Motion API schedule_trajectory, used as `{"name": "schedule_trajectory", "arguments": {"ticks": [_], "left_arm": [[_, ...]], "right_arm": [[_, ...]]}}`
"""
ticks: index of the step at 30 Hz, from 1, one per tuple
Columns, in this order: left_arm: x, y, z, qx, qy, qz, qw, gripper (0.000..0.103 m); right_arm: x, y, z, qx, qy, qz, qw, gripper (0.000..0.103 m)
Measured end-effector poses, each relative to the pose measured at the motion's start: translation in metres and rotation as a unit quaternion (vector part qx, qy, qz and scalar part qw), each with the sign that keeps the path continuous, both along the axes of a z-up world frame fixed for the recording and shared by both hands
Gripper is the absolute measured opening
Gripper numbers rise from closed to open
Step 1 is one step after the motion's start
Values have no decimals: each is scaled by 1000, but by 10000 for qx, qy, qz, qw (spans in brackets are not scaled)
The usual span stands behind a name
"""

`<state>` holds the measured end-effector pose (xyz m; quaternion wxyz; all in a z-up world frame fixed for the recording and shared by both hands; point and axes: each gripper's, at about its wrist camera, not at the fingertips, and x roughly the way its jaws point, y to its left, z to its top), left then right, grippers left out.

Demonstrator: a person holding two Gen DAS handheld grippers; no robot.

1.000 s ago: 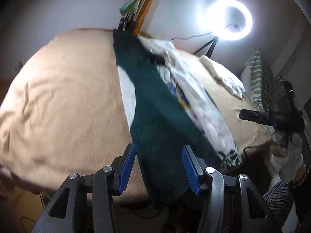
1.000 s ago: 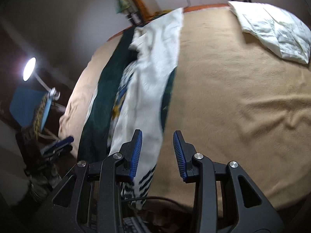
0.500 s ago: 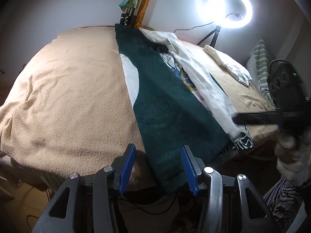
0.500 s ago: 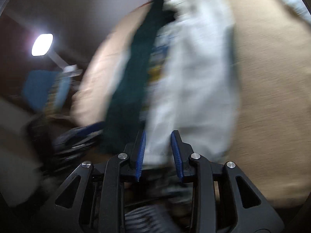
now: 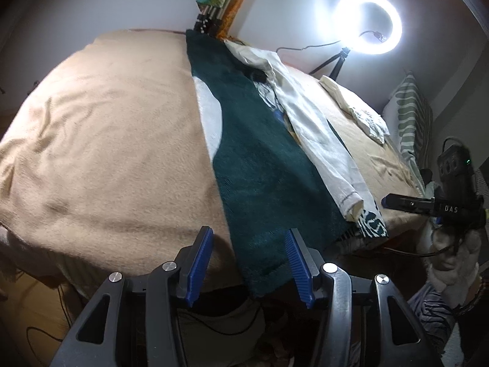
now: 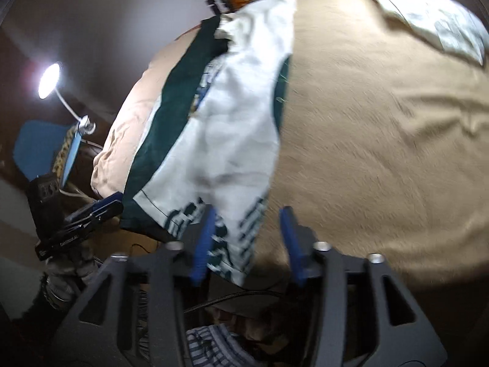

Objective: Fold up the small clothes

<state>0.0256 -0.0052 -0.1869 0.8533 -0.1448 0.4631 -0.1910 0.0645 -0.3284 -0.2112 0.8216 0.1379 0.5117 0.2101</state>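
A long garment (image 5: pixel 259 159) lies lengthwise down the middle of a bed (image 5: pixel 101 140) under a tan blanket — dark green knit on one side, a white sleeve (image 5: pixel 321 153) folded over the other, with a green-and-white patterned hem (image 6: pixel 232 244) hanging off the near edge. A second, pale cloth (image 6: pixel 434 18) lies bunched well apart near the far corner, and a ring light (image 5: pixel 368 23) glares behind the bed.

The left gripper (image 5: pixel 250 263) hovers at the bed edge with its jaws apart; the green corner drapes between the blue pads (image 5: pixel 198 263) but nothing is pinched. The right gripper (image 6: pixel 247 241) is likewise spread wide and empty, just over the patterned hem, though that view is smeared with motion blur.

The garment looks soft, limp and light, with a fuzzy knit that should give the pads good friction. It will sag and stretch rather than hold shape, and a one-corner pull would likely skew it across the blanket. The sensible hold seems to be the two hem corners, one per gripper — pinching through all layers near the edge — so the lower end can be carried evenly over the upper. The loose sleeve could slide off as the cloth lifts.
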Motion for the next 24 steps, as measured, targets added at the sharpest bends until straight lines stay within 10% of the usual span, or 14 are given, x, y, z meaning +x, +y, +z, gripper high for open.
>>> {"name": "schedule_trajectory", "arguments": {"ticks": [13,24], "left_arm": [[-9,6,-6,-671,448,-94,9967,37],[-5,13,-7,-988,508,-32,9938,0]], "right_arm": [[-19,-2,-16,690,254,442,9963,52],[-14,11,-25,731,465,641,9942,5]]}}
